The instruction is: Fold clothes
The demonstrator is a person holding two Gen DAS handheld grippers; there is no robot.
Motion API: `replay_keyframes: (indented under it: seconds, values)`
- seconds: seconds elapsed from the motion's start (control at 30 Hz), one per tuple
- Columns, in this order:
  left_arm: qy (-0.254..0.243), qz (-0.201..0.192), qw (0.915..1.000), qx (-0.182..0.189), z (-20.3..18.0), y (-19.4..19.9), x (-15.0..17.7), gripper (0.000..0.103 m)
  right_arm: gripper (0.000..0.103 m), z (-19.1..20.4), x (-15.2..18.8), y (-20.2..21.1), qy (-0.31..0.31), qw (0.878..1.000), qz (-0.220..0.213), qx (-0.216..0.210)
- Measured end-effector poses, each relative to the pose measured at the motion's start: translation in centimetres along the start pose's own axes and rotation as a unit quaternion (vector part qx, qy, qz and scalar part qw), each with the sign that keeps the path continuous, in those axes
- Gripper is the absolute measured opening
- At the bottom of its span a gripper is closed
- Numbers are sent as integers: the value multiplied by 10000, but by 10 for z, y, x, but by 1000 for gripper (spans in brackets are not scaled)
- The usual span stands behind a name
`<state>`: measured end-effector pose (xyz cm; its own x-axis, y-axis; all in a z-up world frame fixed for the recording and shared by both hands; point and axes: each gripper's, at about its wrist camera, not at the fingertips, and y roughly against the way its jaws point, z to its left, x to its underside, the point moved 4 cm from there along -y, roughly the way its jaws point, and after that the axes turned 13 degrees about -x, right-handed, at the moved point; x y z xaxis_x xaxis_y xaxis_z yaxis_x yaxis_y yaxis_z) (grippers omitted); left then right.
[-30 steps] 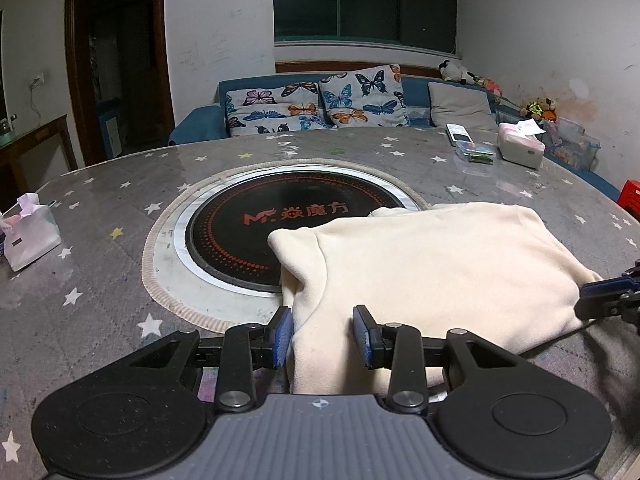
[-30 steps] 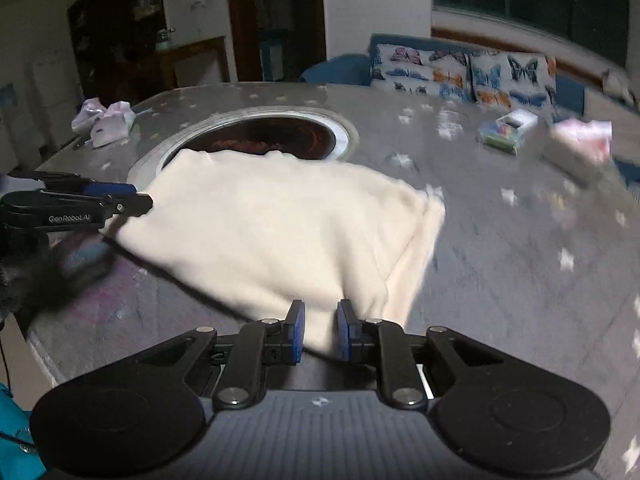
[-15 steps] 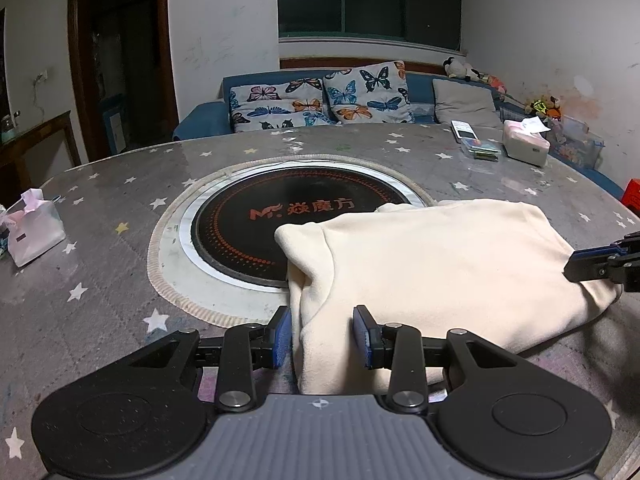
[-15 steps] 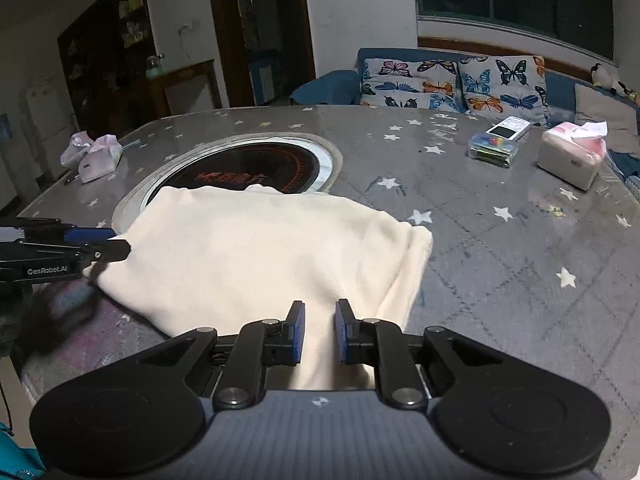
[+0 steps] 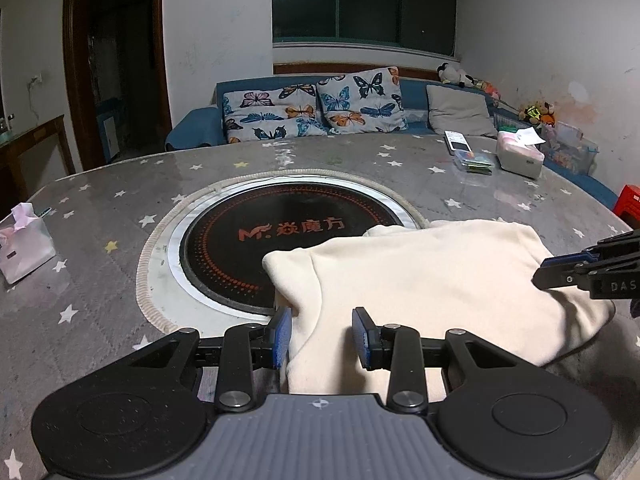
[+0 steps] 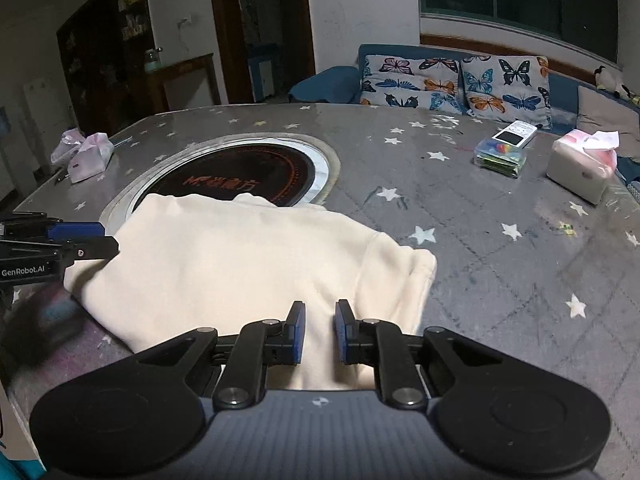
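Note:
A cream fleece garment [image 5: 420, 280] lies folded on the star-patterned table, its far corner over the black round hotplate [image 5: 280, 236]. My left gripper [image 5: 322, 332] is open above the garment's near left edge, with the fabric showing in the wide gap between its blue pads. In the right wrist view the garment [image 6: 240, 256] spreads ahead, and my right gripper [image 6: 320, 330] is open with a narrow gap over its near right part. Neither gripper pinches the fabric. Each gripper shows in the other's view, the right gripper [image 5: 568, 272] at the right edge and the left gripper [image 6: 84, 240] at the left edge.
A tissue pack [image 5: 24, 248] sits at the table's left. A white tissue box [image 6: 580, 168], a clear box of small items [image 6: 500, 156] and a remote lie at the far right. A blue sofa with butterfly cushions [image 5: 312, 112] stands behind the table.
The right gripper has moved inward over the garment's right edge and the right view has steadied. The left gripper has hardly moved. Both finger gaps are unchanged.

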<state>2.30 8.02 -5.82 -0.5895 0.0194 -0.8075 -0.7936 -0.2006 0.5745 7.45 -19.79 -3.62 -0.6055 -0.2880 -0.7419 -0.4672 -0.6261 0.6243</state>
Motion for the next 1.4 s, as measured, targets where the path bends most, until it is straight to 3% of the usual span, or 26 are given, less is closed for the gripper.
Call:
replay_keyframes:
  seconds: [0.37, 0.63, 0.8, 1.13, 1.4]
  values:
    - [139, -97, 9998, 91, -4, -23, -23, 36, 15, -19, -32, -16, 4, 9996, -202, 197]
    - [219, 310, 9993, 8, 6, -52, -18, 36, 15, -32, -31, -32, -181, 9994, -99, 276]
    - [374, 234, 9990, -66, 24, -41, -15, 36, 17, -20, -31, -19, -40, 9997, -176, 192]
    - [156, 150, 9998, -48, 27, -19, 3, 36, 18, -3, -29, -14, 49, 9998, -208, -18]
    - [167, 132, 9995, -242, 30, -18, 0, 36, 18, -6, -23, -15, -8, 9999, -158, 67]
